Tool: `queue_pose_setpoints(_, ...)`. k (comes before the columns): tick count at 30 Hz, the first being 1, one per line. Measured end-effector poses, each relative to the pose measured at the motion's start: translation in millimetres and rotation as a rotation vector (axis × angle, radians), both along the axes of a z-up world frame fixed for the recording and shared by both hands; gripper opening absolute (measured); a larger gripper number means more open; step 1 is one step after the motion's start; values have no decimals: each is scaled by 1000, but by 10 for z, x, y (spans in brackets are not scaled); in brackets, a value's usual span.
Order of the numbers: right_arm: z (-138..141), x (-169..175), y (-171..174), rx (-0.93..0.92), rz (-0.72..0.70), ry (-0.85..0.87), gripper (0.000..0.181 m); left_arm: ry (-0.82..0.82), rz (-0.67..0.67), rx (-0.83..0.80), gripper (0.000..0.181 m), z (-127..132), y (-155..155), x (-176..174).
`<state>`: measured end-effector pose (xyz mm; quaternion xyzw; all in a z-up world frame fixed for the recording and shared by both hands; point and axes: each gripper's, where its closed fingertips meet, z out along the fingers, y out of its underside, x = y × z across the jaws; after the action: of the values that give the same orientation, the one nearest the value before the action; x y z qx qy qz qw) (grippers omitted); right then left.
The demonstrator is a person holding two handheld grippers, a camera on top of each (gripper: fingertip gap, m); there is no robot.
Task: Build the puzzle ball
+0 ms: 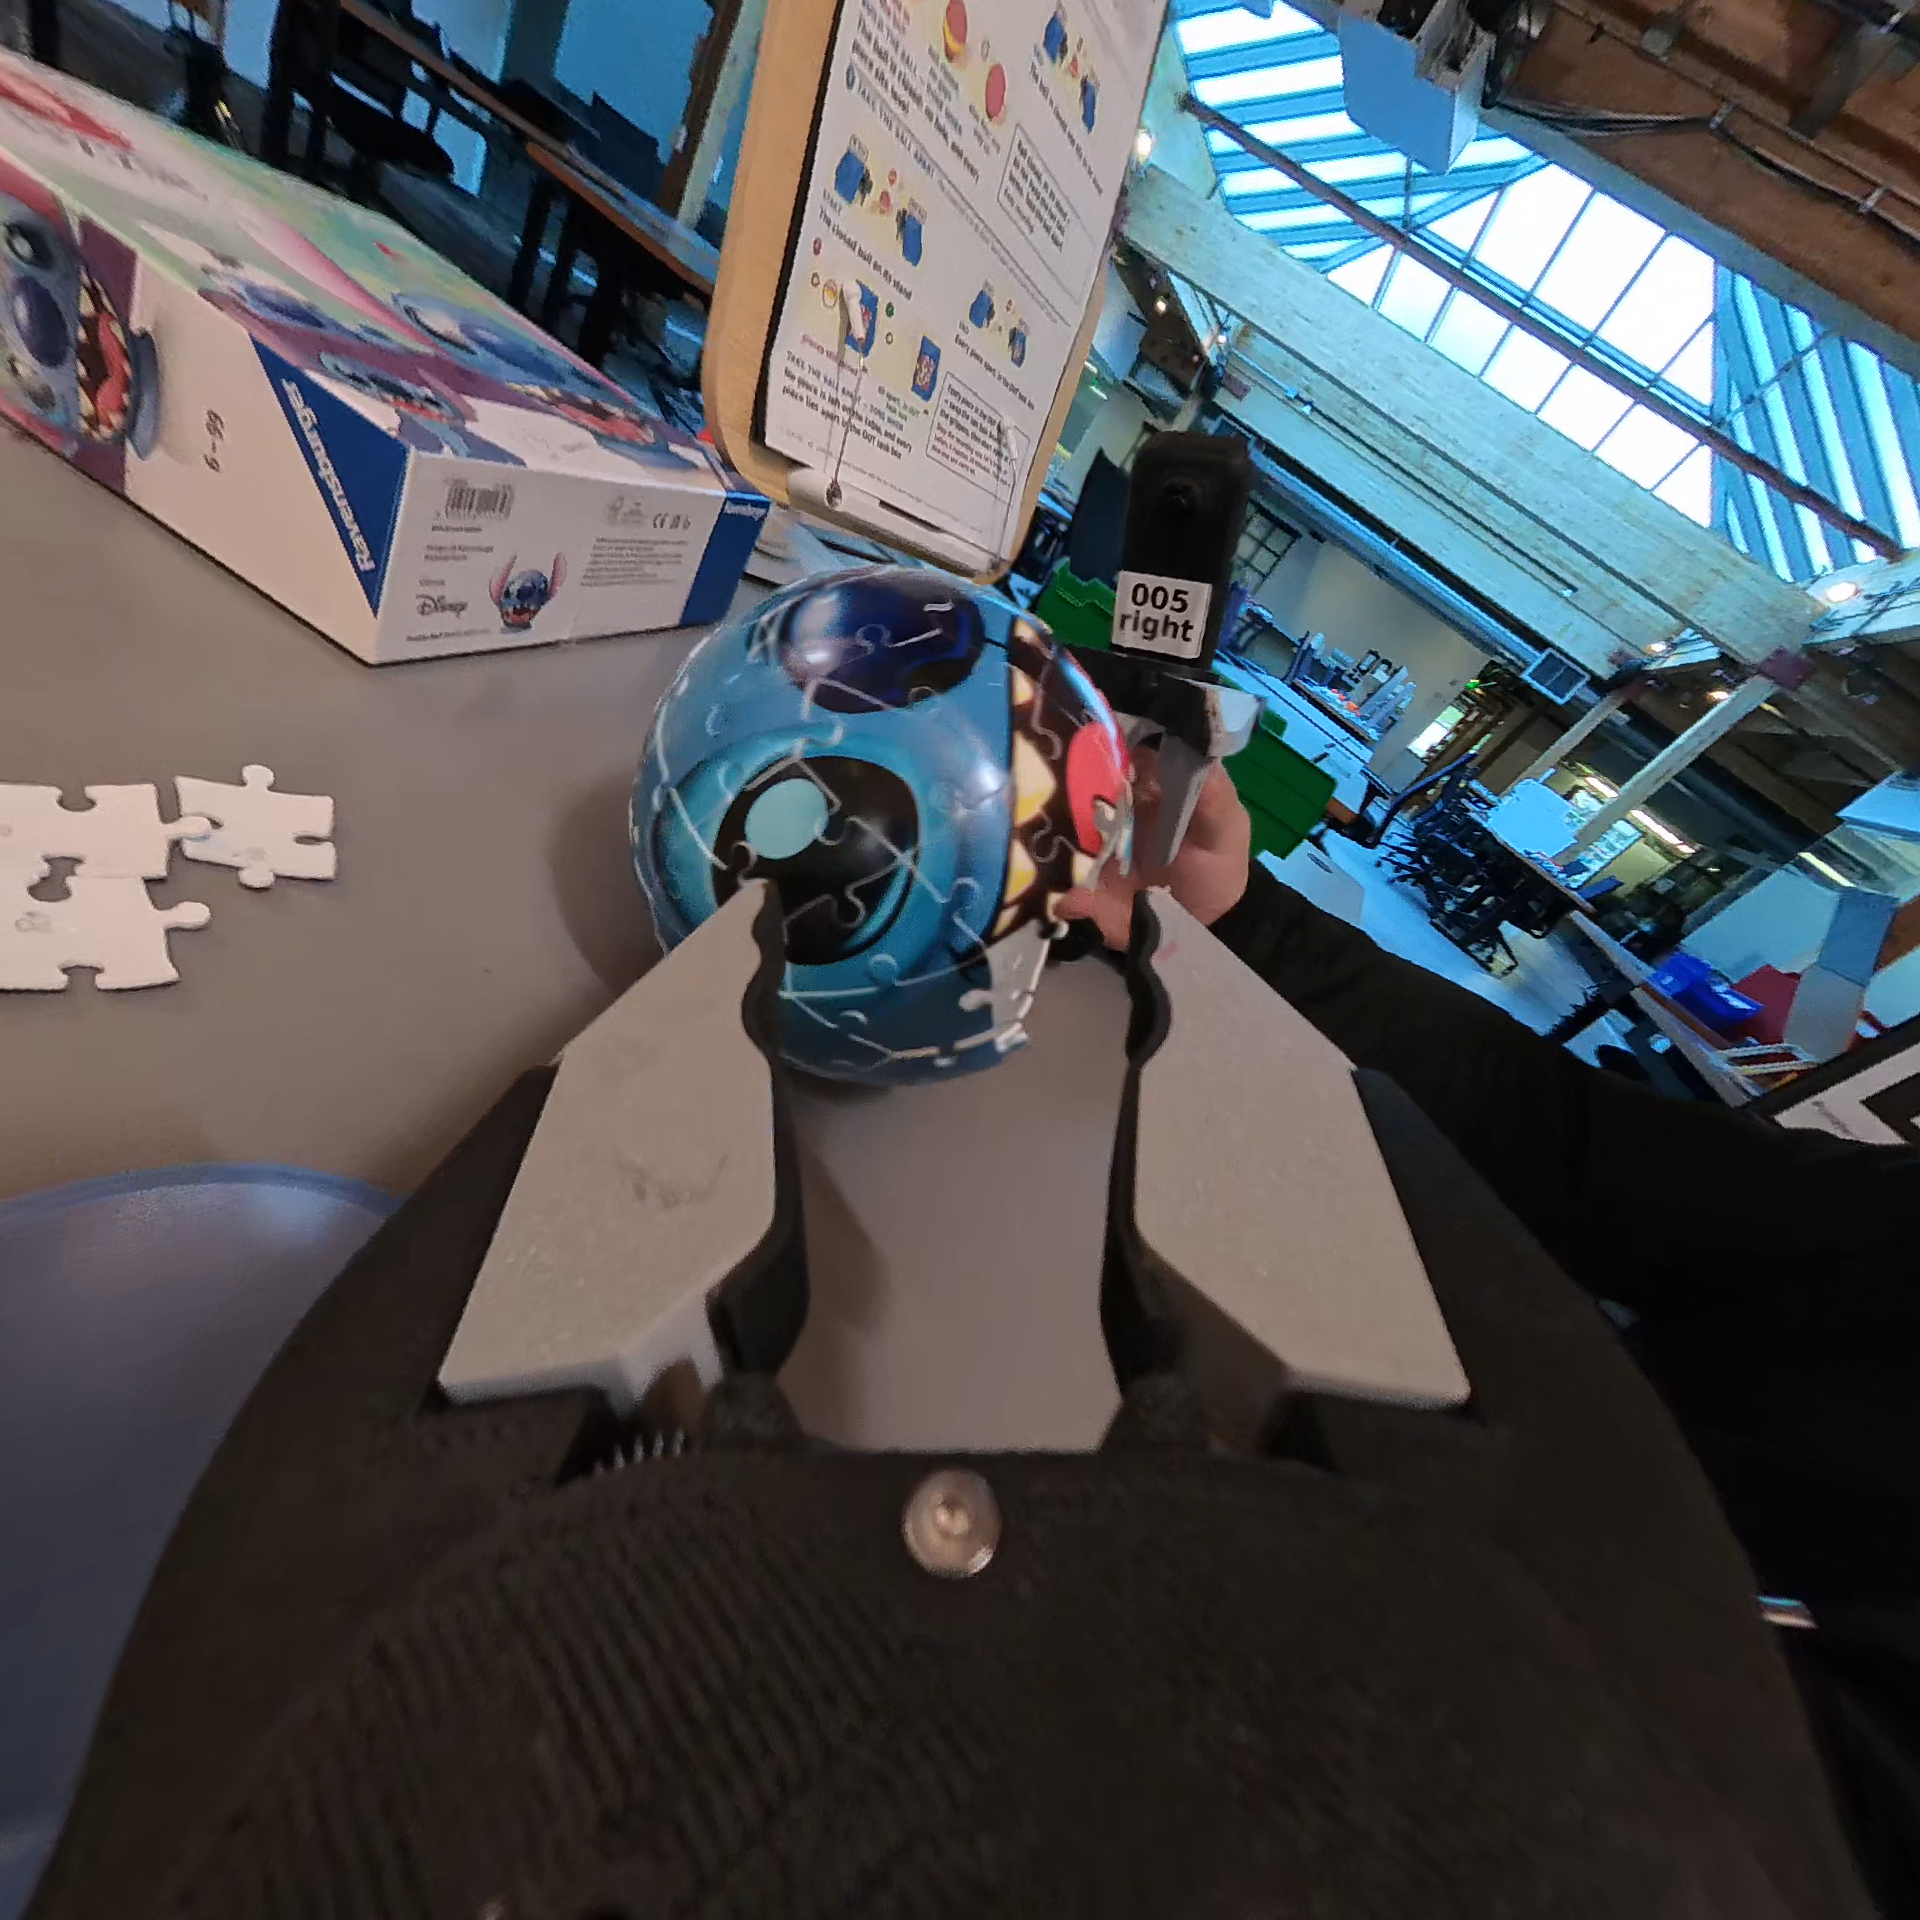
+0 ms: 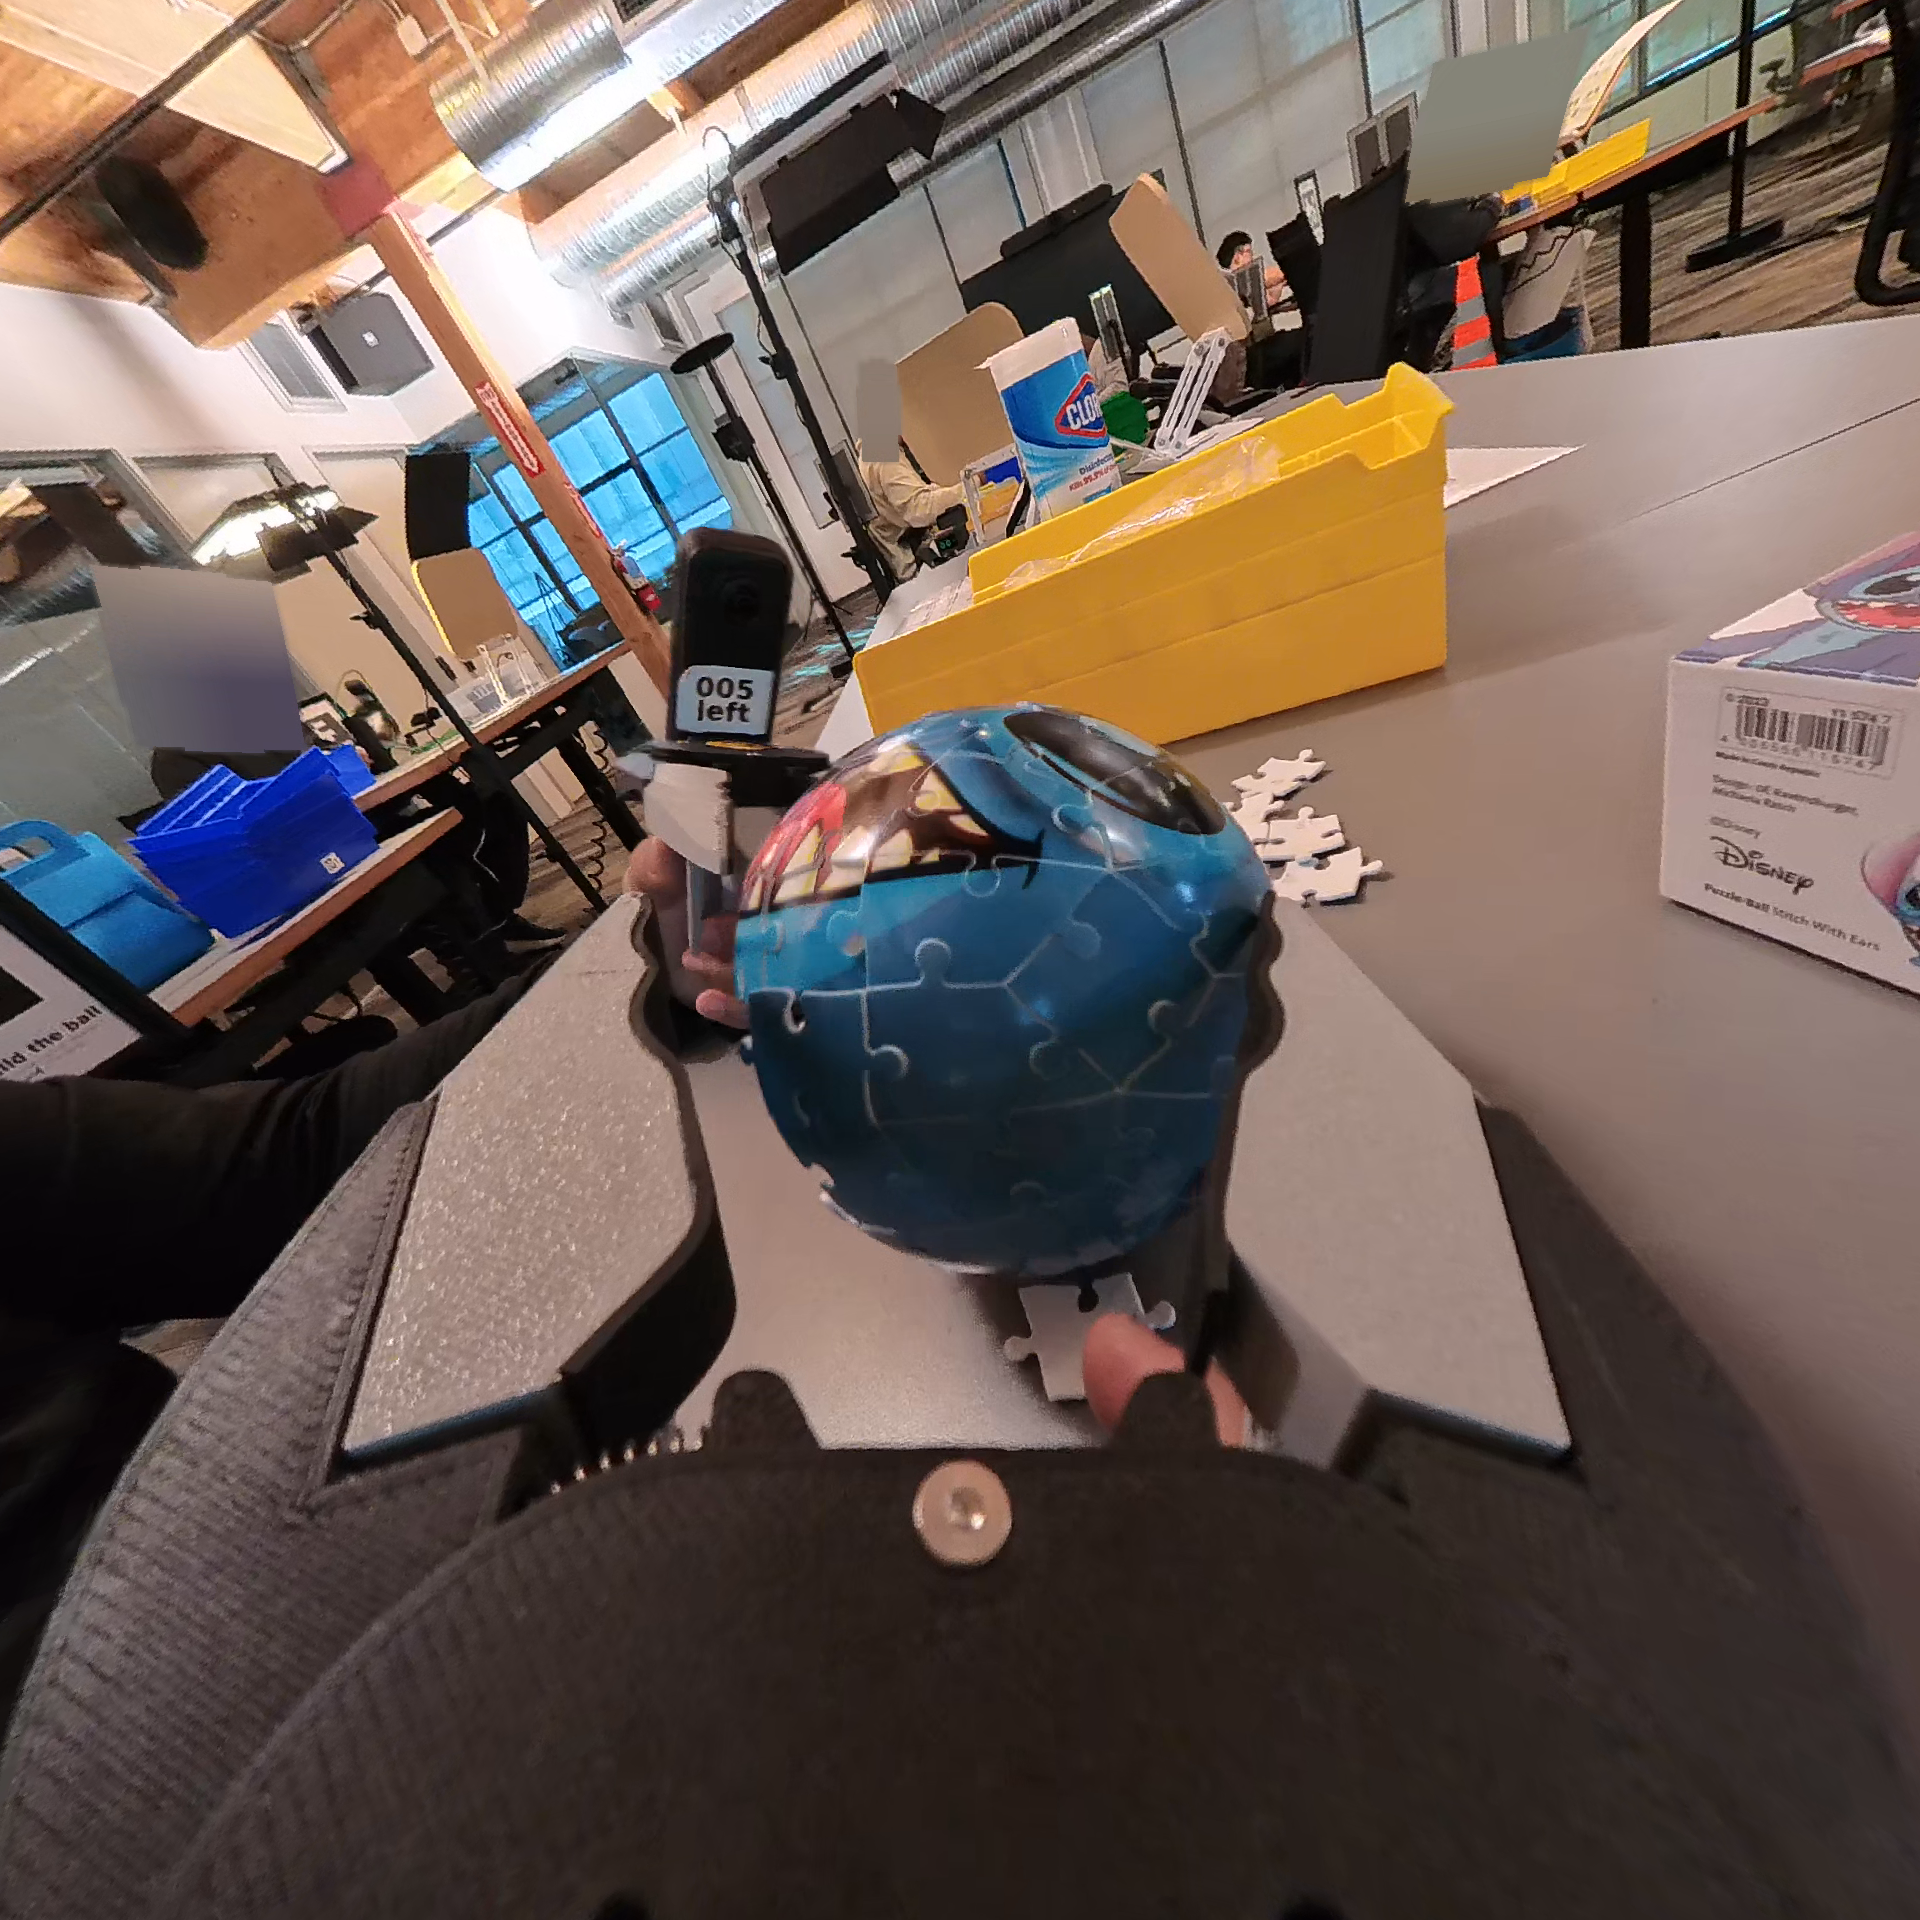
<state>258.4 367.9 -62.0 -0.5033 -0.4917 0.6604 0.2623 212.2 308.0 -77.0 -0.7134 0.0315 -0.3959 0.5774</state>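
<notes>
Loose white pieces [image 1: 156,862] lie at nine o'clock on the desk [image 1: 416,987]. The puzzle ball [image 1: 862,821] sits centre, nearly complete. The left tool [image 1: 945,925] stands wide open with one tip against the ball. The right tool [image 2: 951,956] brackets the ball, grip uncertain, with one piece [image 2: 1081,1330] at six o'clock. Risk: uneven pressure could pop joints or roll the ball away.

Bare table [image 2: 1621,831] between yellow bin [image 2: 1195,623] and box [image 2: 1787,821]
</notes>
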Motion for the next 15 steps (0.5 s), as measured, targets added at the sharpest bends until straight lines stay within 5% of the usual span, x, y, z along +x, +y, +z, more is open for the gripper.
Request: queue_pose_setpoints(15, -33, -75, 205, -52, 16, -1, 100, -13, -53, -28, 68, -36, 60, 42)
